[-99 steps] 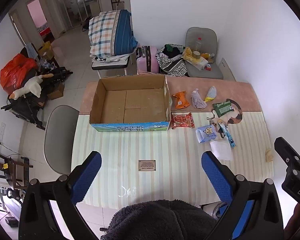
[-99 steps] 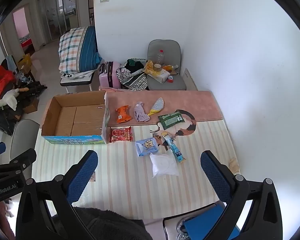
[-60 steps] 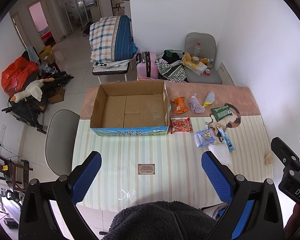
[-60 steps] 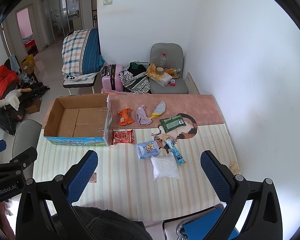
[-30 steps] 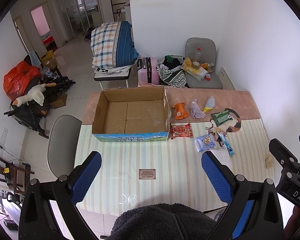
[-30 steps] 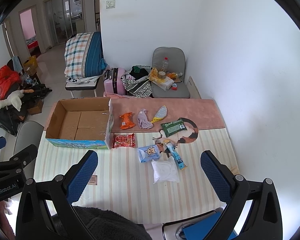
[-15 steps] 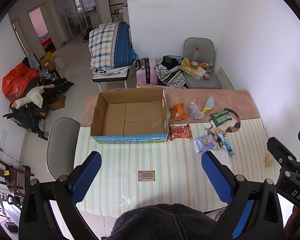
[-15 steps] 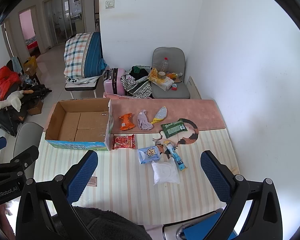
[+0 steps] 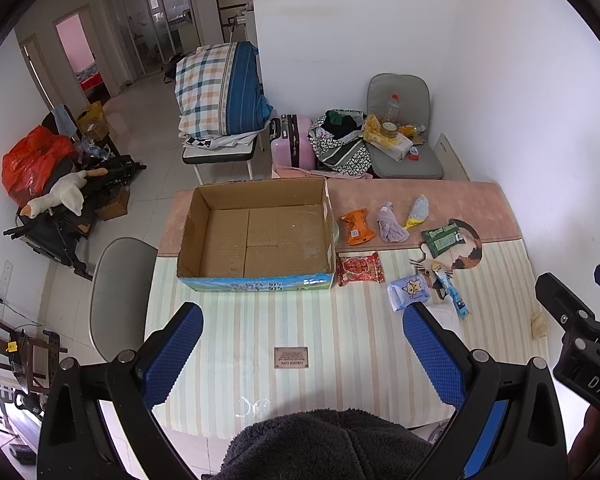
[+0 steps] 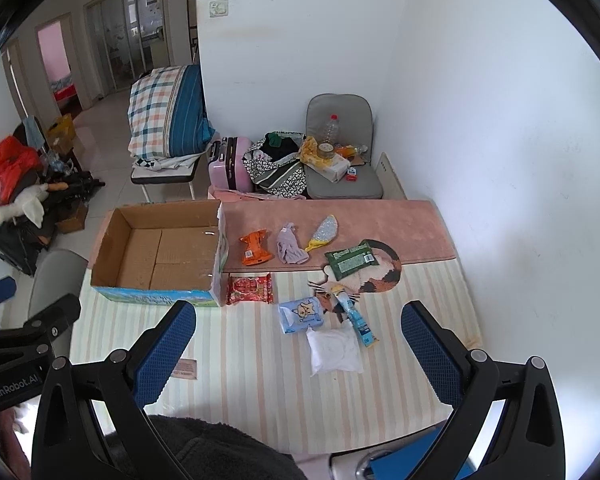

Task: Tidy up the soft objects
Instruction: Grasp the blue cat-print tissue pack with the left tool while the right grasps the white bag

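An empty open cardboard box stands on the striped table; it also shows in the right wrist view. To its right lie soft packs: an orange pack, a purple cloth, a red pack, a green pack, a light blue tissue pack, a white pouch and a blue tube. My left gripper is open and empty, high above the table's near edge. My right gripper is open and empty, above the packs.
A grey chair stands left of the table. A pink mat covers the table's far strip, with a cat-shaped mat on it. A small plaque lies on the near table. Behind are a suitcase, bags and a second chair.
Both grippers have drifted up and back a little, so the table and box look slightly smaller and farther. Nothing on the table has moved.
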Tool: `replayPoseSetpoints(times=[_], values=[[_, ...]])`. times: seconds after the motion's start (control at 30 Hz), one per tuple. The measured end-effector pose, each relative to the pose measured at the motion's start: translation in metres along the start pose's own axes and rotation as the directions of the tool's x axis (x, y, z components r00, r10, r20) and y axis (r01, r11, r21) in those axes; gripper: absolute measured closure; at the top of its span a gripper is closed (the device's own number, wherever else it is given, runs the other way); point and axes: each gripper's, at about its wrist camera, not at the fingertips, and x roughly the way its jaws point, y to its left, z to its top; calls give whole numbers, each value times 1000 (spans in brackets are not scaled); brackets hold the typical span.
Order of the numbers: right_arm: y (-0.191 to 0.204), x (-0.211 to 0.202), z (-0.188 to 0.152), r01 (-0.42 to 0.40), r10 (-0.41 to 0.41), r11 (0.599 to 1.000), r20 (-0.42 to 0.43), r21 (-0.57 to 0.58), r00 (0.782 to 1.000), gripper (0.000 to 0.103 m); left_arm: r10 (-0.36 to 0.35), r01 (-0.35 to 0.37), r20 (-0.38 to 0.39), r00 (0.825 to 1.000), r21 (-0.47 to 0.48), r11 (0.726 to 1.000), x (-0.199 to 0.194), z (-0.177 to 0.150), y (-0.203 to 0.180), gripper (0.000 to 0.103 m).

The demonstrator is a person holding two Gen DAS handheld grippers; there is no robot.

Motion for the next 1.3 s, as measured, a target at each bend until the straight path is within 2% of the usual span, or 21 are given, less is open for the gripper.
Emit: replayPoseSetpoints(times=[0.17,0.27,0.37,0.43,0.5,0.53,0.57,0.6,0.67,0.73,0.77,0.8,0.83,0.97,1.03,1.13,1.17,1.23,1.3], values=[[-31,35,17,40,-38,995,-28,87,999,0,25,-26,26,999,48,998,35,28,-15,1],[-64,75,20,88,-73,984,-99,152,992,0,58,-61,26,998,140,988,76,48,-39,1],[-96,132,10,104,-70,980,-197,167,978,0,79,-69,-26,997,274,959,125,52,-69,1],[-114,178,-7,138,-81,976,-300,171,950,0,106,-86,-37,994,359,929,159,52,-93,1],[-130,231,-30,147,-41,965,-426,219,904,0,131,-84,-78,988,438,895,197,46,-118,1],[-140,263,-47,135,23,948,-488,287,872,0,146,-91,-87,985,459,884,211,43,-128,1],[-148,287,-60,123,80,928,-512,351,856,0,163,-96,-101,981,476,874,225,41,-137,1],[-154,306,-74,136,114,903,-533,407,838,0,177,-98,-118,977,491,866,240,37,-145,1],[-172,354,-107,189,211,796,-557,574,803,0,213,-105,-152,965,521,847,273,29,-161,1],[-185,386,-139,264,282,666,-563,698,777,0,250,-117,-170,953,554,824,295,24,-174,1],[-190,400,-157,298,321,584,-551,756,770,0,264,-119,-177,948,571,812,305,21,-179,1],[-190,410,-170,331,339,521,-547,787,766,0,274,-122,-181,944,581,805,311,19,-182,1],[-188,421,-180,355,350,481,-546,802,761,0,285,-127,-184,941,590,798,318,18,-185,1],[-175,467,-204,375,429,386,-525,843,735,0,317,-135,-198,927,614,778,338,19,-194,1],[-166,477,-204,386,448,400,-545,831,709,0,326,-137,-197,924,626,768,346,21,-199,1],[-159,486,-208,351,437,488,-572,799,694,3,315,-103,-209,926,661,743,356,20,-209,1],[-157,487,-208,317,437,537,-579,782,689,7,298,-75,-223,928,672,737,360,18,-214,1],[-154,487,-203,241,413,662,-613,710,673,11,251,18,-287,924,689,725,370,11,-228,1],[-147,481,-203,199,319,804,-688,561,652,14,194,138,-366,910,709,692,385,-2,-248,1]])
